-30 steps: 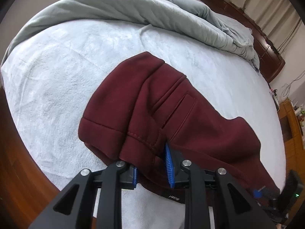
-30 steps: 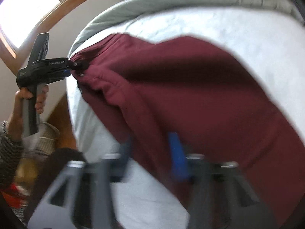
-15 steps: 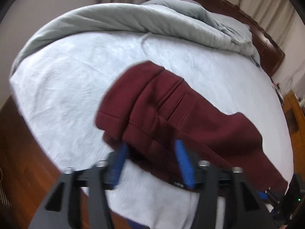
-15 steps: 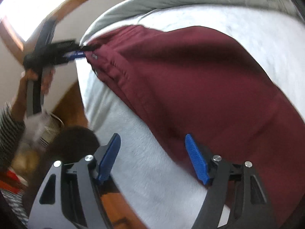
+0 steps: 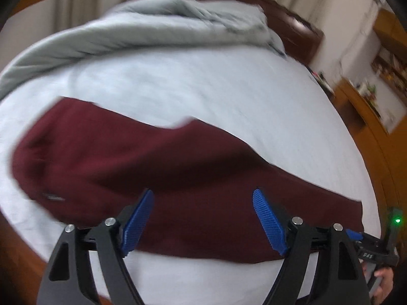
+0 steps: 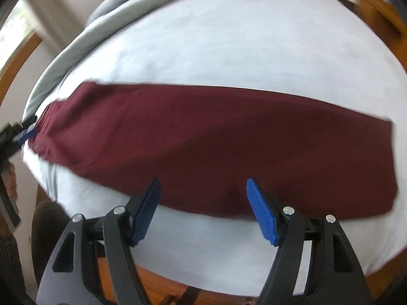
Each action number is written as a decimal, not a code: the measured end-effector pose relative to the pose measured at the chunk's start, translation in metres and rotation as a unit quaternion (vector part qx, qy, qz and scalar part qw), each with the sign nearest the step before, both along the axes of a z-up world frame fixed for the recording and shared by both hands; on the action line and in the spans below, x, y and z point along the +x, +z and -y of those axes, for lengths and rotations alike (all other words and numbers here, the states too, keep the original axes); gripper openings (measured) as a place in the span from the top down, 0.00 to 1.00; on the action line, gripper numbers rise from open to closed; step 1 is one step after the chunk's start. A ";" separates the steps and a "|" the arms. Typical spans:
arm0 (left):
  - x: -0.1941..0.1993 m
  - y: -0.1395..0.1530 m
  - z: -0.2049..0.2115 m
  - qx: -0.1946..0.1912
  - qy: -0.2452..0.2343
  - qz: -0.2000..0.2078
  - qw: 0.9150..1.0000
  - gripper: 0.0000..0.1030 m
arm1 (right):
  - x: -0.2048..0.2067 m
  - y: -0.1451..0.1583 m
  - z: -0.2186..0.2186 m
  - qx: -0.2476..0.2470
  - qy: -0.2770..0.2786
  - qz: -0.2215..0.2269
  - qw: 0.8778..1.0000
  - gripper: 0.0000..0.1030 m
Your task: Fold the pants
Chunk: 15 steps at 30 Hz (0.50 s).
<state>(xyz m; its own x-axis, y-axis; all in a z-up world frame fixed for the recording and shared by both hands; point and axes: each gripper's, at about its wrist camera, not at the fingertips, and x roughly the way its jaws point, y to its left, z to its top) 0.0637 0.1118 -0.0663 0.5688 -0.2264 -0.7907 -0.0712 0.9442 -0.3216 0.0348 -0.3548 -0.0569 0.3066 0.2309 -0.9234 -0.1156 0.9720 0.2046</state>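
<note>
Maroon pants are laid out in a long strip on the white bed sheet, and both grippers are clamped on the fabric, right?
Not quite. The maroon pants do lie in a long strip on the white bed sheet, but neither the left gripper nor the right gripper is clamped: both wrist views show the jaws spread open, holding nothing.

Each wrist camera looks forward and down along its own gripper from the near edge of the bed (image 5: 229,96), close above the maroon pants (image 5: 178,167). The left view faces toward the headboard (image 5: 292,28); the right view faces across the sheet. Both share the pants and the grey duvet (image 6: 76,50).
</note>
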 end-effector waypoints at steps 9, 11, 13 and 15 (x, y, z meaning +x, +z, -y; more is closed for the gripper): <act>0.040 -0.074 0.087 0.029 -0.051 -0.085 0.995 0.20 | -0.021 -0.017 0.158 0.114 -0.200 -0.067 0.971 0.30; 0.040 -0.073 0.095 0.047 -0.050 -0.080 0.994 0.17 | -0.027 -0.027 0.192 0.131 -0.241 -0.085 0.958 0.30; 0.040 -0.070 0.101 0.055 -0.043 -0.079 0.994 0.16 | -0.032 -0.037 0.222 0.134 -0.274 -0.092 0.948 0.30; 0.041 -0.067 0.103 0.049 -0.033 -0.080 0.995 0.16 | -0.034 -0.046 0.232 0.163 -0.286 -0.089 0.940 0.30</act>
